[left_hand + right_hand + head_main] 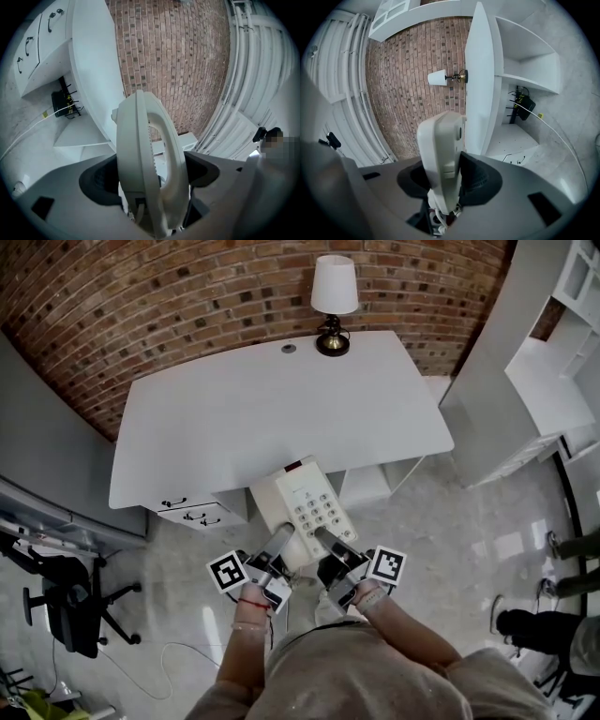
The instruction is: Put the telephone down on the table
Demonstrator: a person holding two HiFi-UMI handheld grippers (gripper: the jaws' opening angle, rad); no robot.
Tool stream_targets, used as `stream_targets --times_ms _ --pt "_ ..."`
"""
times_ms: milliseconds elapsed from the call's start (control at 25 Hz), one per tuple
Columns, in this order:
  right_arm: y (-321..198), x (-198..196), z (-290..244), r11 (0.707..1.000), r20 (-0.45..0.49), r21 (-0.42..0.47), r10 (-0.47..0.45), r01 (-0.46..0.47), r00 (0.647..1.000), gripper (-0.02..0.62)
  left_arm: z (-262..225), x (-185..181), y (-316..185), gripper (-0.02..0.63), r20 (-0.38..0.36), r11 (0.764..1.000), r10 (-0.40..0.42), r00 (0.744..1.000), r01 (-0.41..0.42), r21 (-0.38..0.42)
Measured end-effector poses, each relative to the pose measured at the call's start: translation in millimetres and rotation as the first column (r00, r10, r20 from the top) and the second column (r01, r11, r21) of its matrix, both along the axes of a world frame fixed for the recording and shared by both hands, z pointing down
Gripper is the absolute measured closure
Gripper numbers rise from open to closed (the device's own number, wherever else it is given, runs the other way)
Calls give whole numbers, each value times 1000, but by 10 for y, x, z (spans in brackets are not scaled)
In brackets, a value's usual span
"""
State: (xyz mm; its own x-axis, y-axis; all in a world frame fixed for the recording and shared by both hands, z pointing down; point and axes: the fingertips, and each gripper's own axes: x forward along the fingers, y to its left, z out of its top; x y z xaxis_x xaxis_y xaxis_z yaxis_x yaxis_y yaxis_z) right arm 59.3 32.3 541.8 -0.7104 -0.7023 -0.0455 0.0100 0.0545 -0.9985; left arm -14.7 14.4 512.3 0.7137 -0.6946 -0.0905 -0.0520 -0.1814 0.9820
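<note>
The cream push-button telephone (305,505) hangs in the air just in front of the near edge of the white table (281,404), keypad up, above the floor. Both grippers hold its near end. My left gripper (281,540) is shut on the handset side; in the left gripper view the curved handset (150,154) stands edge-on between the dark pads. My right gripper (327,539) is shut on the base's right side; in the right gripper view the telephone (439,147) is clamped between the pads, with its cord end below.
A lamp (334,294) with a white shade stands at the table's far edge. White drawers (192,514) sit under the table at the left, a black office chair (67,601) at the far left. White shelving (548,371) and a person's shoes (520,624) are at the right.
</note>
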Motion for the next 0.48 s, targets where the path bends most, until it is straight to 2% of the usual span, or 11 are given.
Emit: stream_targets --times_ms 480 --pt "-266 57 109 999 9 -23 -32 32 999 448 89 75 -273 204 15 1000 1 1000 0 -25"
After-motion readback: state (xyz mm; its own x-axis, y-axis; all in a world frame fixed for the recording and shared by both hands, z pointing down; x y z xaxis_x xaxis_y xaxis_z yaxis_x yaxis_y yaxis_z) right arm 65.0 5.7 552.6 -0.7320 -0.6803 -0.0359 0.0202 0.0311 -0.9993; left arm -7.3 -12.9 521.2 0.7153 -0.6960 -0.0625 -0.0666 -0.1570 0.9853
